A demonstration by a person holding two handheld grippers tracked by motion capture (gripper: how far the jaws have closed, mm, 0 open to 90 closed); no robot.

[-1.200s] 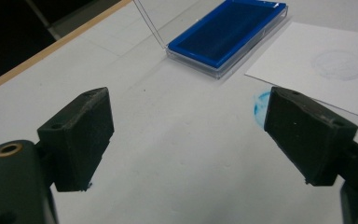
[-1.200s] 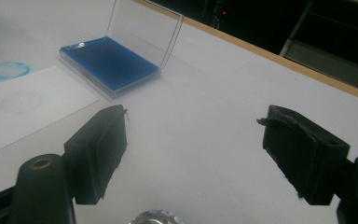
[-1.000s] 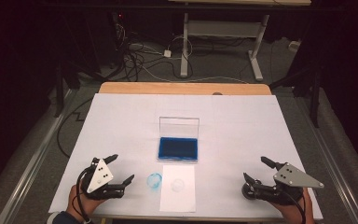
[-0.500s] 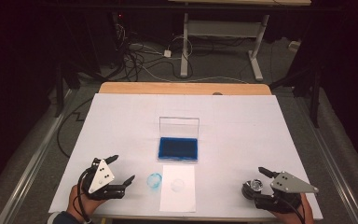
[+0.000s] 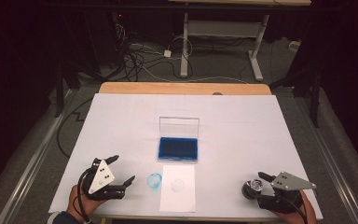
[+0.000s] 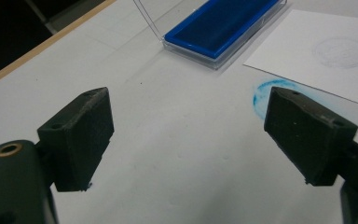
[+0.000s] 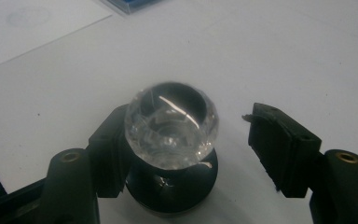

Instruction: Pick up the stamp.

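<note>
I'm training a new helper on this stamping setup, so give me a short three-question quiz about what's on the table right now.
1. True or false: the ink pad has its clear lid standing open.
2. What stands between the jaws of the right gripper?
A. a pen
B. a stamp with a clear knob
C. a cup
3. On which side of the paper sheet does the blue ring mark lie in the high view, nearer the left gripper or the right one?

Key: 1 true; 2 B, the stamp, with the jaws closing in but one jaw not yet touching; 3 nearer the left gripper.
</note>
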